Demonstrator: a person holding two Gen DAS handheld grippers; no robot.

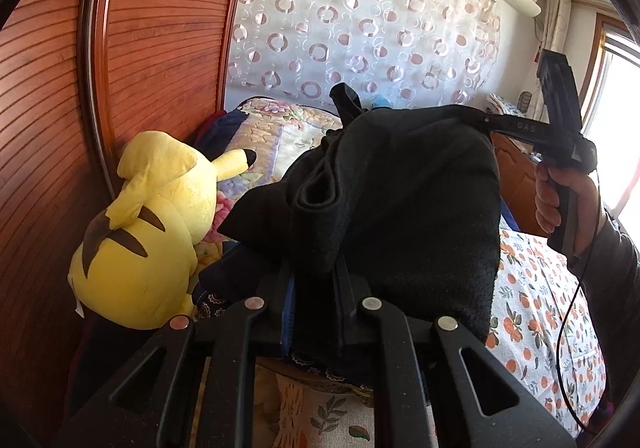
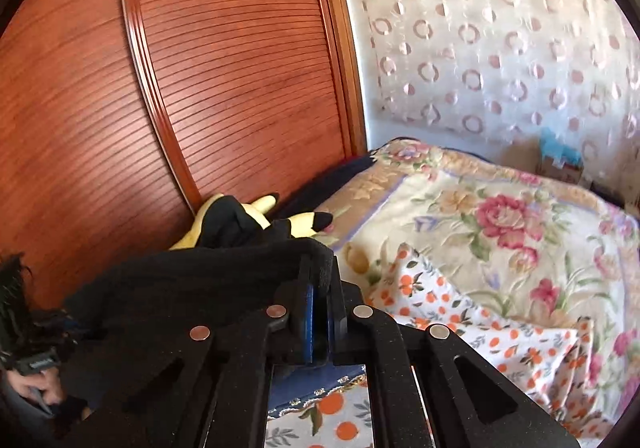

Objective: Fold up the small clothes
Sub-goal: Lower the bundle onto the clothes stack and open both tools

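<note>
Tongs both pinching the black garment point(image 1: 400, 183): our left tongs point(image 1: 316, 288) clamp its near edge, our right tongs point(image 2: 320, 288) bite a corner, and we see it hanging between them above the bed point(image 2: 500, 215), a yellow plush toy point(image 1: 152, 224) beside the wooden wardrobe point(image 2: 200, 67)

Two grippers, the left gripper point(image 1: 316, 280) and right gripper point(image 2: 320, 288), are holding one black garment point(image 1: 400, 183); one yellow plush toy point(image 1: 152, 224) is lying beside one flowered quilt point(image 2: 500, 215).

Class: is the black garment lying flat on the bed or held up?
Held up: both the left gripper and right gripper pinch the black garment, bunched.
</note>
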